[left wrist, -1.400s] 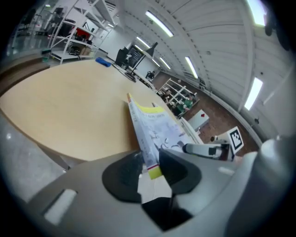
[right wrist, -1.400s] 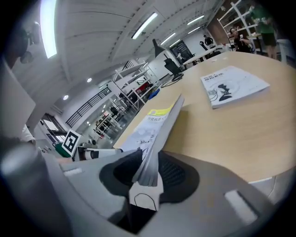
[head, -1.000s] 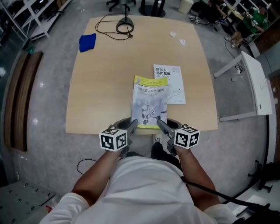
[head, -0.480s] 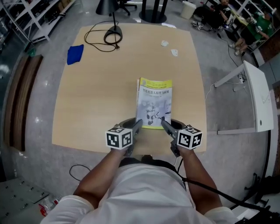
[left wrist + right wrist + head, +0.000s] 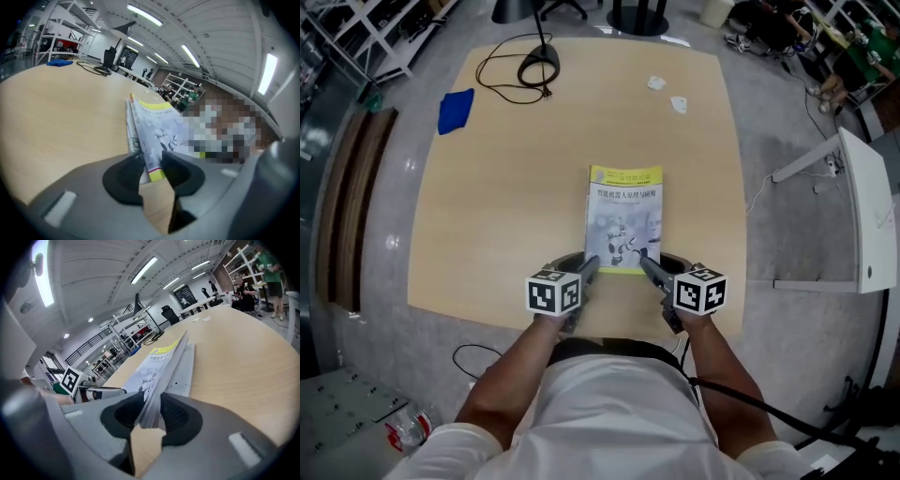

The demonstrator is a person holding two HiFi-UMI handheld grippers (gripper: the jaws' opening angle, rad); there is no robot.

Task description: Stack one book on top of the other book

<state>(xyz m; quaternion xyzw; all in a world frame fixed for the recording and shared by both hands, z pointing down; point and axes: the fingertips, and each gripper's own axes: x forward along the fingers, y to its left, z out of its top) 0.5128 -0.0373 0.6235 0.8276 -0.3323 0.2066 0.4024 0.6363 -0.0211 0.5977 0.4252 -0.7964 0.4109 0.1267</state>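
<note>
A book with a yellow-banded cover point(image 5: 623, 220) lies square on top of the other book, which the head view hides. In the left gripper view the lower book's page edge point(image 5: 132, 133) shows under the top book point(image 5: 159, 124). My left gripper point(image 5: 589, 267) holds the top book's near left corner; its jaws have just been opening a little, with the corner still between the pads point(image 5: 152, 164). My right gripper point(image 5: 647, 265) is shut on the near right corner point(image 5: 151, 411), above the lower book point(image 5: 190, 364).
The wooden table point(image 5: 487, 206) also carries a blue cloth point(image 5: 456, 111) at the far left, a black cable with a round base point(image 5: 534, 67) and two white scraps point(image 5: 666, 92) at the back. A white desk point(image 5: 862, 206) stands off to the right.
The yellow-banded book, held in both grippers, has moved away from me and to the right over the white book, and now covers it.
</note>
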